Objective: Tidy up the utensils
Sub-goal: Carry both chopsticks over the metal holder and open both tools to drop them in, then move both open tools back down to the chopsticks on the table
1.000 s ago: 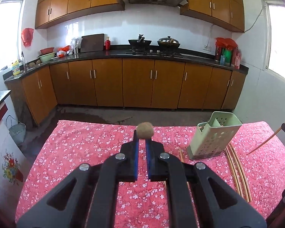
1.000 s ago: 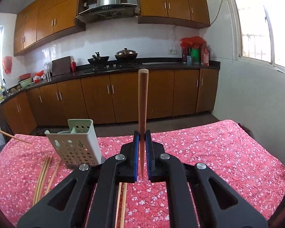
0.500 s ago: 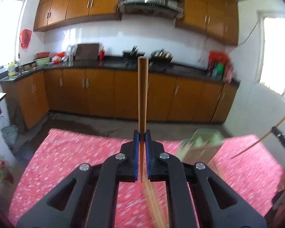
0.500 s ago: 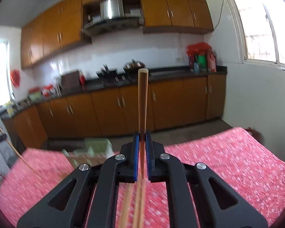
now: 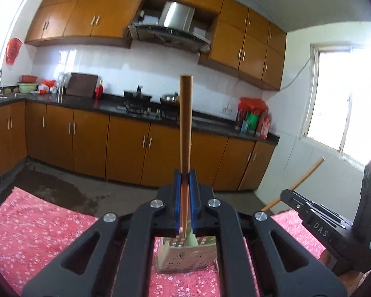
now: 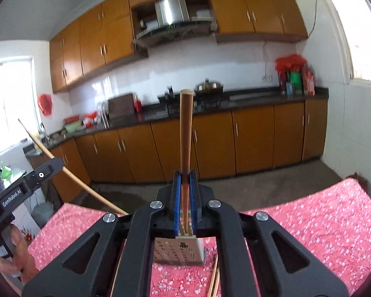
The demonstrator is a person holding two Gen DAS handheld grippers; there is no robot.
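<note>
Left tongs: blue pads closed tight on a wooden chopstick, long axis upright, blunt end up, lower end pointing down toward the perforated green utensil holder directly below. Right tongs: likewise clamped on a second chopstick, upright, above the same holder. The holder stands on the desk's red floral cloth. Loose chopsticks lie just beside the holder.

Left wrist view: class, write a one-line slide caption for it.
Left tool shut on an upright chopstick above the perforated green holder on the pink floral tablecloth.
</note>
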